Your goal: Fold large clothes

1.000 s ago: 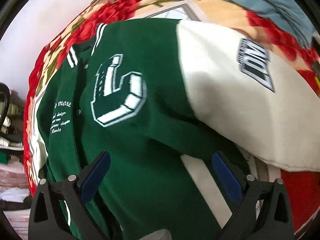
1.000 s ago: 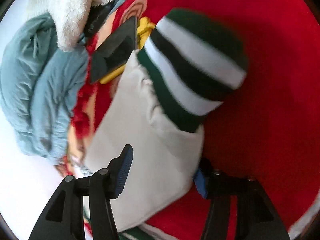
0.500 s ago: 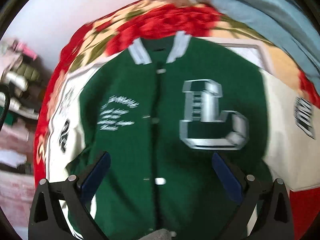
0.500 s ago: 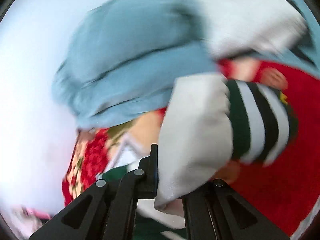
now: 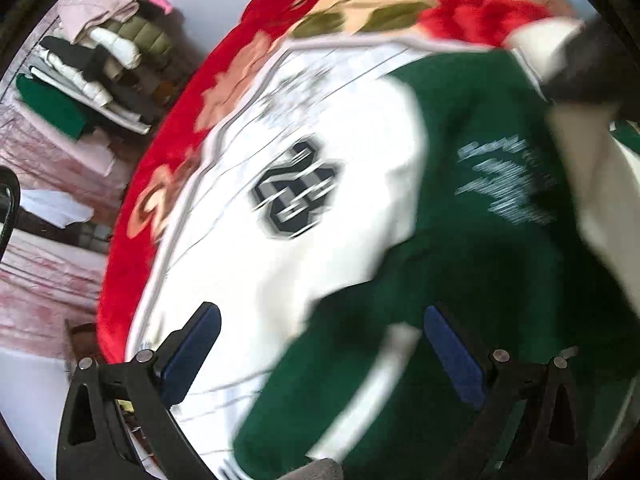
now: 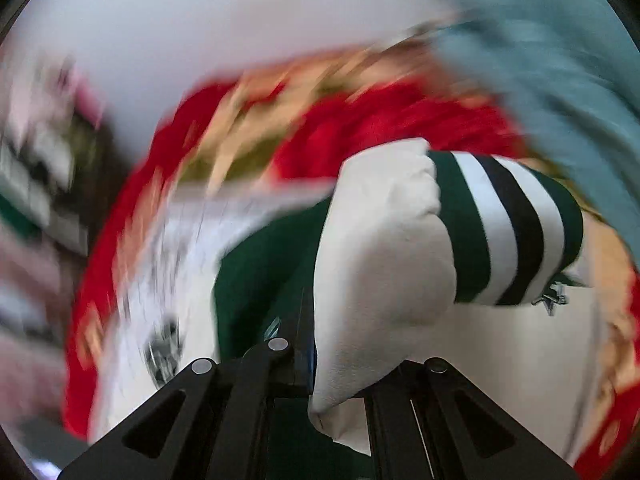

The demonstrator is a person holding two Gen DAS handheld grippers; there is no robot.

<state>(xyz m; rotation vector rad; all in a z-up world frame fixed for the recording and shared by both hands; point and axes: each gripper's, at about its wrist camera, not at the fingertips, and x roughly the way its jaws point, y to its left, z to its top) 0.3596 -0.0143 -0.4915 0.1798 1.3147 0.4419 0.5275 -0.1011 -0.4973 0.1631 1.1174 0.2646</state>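
Note:
A green varsity jacket (image 5: 472, 264) with cream sleeves lies face up on a red floral blanket (image 5: 168, 168). In the left wrist view its cream sleeve (image 5: 280, 264) with a dark number patch (image 5: 296, 190) spreads below my left gripper (image 5: 320, 340), which hovers open above it with nothing between its blue pads. In the right wrist view my right gripper (image 6: 340, 364) is shut on the other cream sleeve (image 6: 380, 264) just behind its green-and-white striped cuff (image 6: 508, 232), holding it lifted over the jacket's green body (image 6: 260, 280). That sleeve and gripper show blurred at the left view's top right.
A pile of folded clothes (image 5: 92, 64) sits on a shelf left of the bed. A crumpled blue-grey cloth (image 6: 552, 64) lies at the blanket's far side. A pale wall (image 6: 200, 40) stands behind the bed.
My left gripper swept sideways from the jacket's chest to its far sleeve, staying open. My right gripper shut on the cuffed sleeve and carried it up over the jacket.

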